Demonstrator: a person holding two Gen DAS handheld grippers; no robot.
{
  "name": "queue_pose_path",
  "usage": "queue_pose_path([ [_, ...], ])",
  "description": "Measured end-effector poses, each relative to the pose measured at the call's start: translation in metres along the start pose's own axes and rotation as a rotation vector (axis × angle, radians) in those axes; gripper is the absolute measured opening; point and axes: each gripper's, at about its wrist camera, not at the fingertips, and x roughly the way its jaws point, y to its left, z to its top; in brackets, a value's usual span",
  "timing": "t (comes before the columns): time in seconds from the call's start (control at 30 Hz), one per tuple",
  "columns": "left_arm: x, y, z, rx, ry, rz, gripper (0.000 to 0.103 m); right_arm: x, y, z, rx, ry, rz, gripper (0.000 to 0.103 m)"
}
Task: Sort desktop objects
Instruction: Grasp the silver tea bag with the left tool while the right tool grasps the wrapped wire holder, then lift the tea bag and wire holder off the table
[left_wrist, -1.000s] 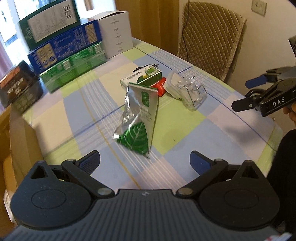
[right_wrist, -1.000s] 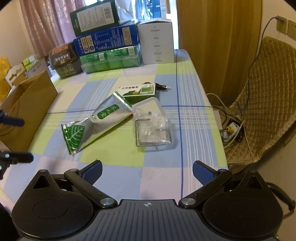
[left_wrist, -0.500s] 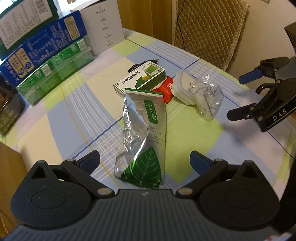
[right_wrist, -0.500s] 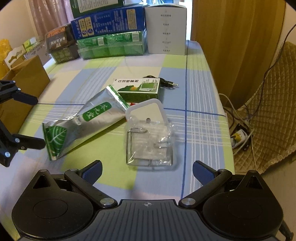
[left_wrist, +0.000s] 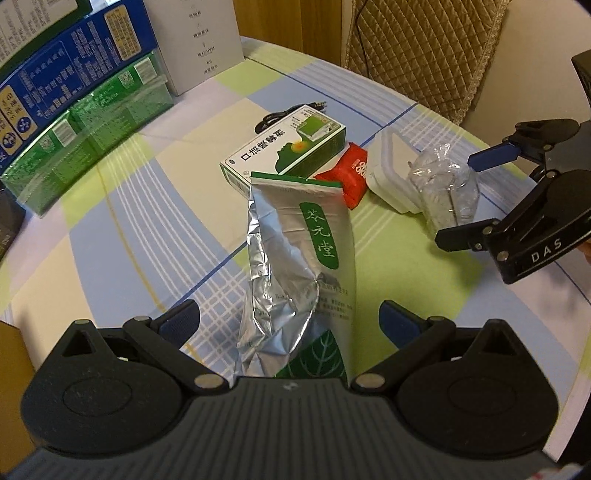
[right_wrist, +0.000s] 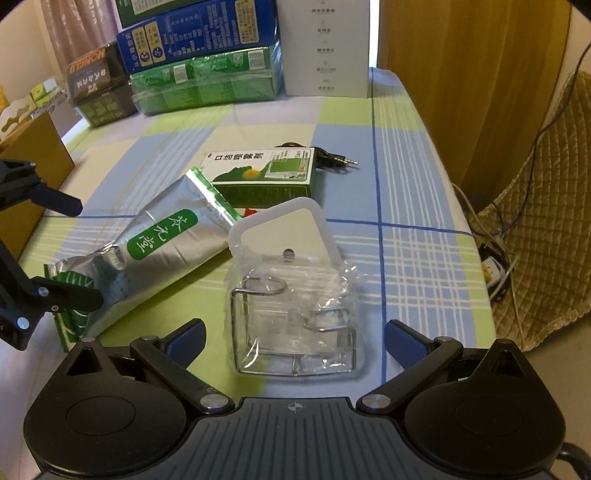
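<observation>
A silver and green foil pouch (left_wrist: 303, 269) lies on the checked tablecloth, its leaf end between the wide-open fingers of my left gripper (left_wrist: 288, 323). In the right wrist view the same pouch (right_wrist: 155, 254) lies left of a clear plastic pack with a wire rack (right_wrist: 295, 317), which sits between the spread fingers of my open right gripper (right_wrist: 293, 336). Behind them are a green and white medicine box (right_wrist: 262, 173), a red packet (left_wrist: 351, 173) and a black audio cable (right_wrist: 332, 157). Neither gripper touches anything.
Stacked blue, green and white boxes (right_wrist: 207, 55) line the table's far edge. A cardboard box (right_wrist: 33, 173) stands at the left edge. A quilted chair (left_wrist: 424, 48) is beyond the table, and cables and a power strip (right_wrist: 495, 269) lie on the floor to the right.
Both grippers have moved forward and down. The pouch's end now lies between the left fingers, and the clear pack between the right fingers. Both stay open.
</observation>
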Motion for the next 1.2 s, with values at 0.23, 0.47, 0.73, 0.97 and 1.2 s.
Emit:
queue_pose_path([
  [0.23,0.017,0.002,0.006,0.001,0.020,-0.018,0.102,0.007,0.000,0.002,-0.048,0.027,-0.003,0.067],
  [0.47,0.039,0.002,0.012,-0.006,0.057,-0.049,0.099,0.002,0.002,-0.002,-0.068,0.055,-0.010,0.065],
  [0.73,0.047,0.001,0.011,0.001,0.108,-0.067,0.071,-0.008,0.003,-0.008,-0.032,0.092,0.012,0.065],
  [0.97,0.018,-0.011,-0.023,-0.074,0.126,-0.087,0.050,-0.028,0.019,-0.017,0.001,0.096,0.033,0.065],
  [1.2,-0.030,-0.032,-0.087,-0.224,0.122,-0.099,0.049,-0.059,0.051,-0.039,0.066,0.093,0.072,0.065],
])
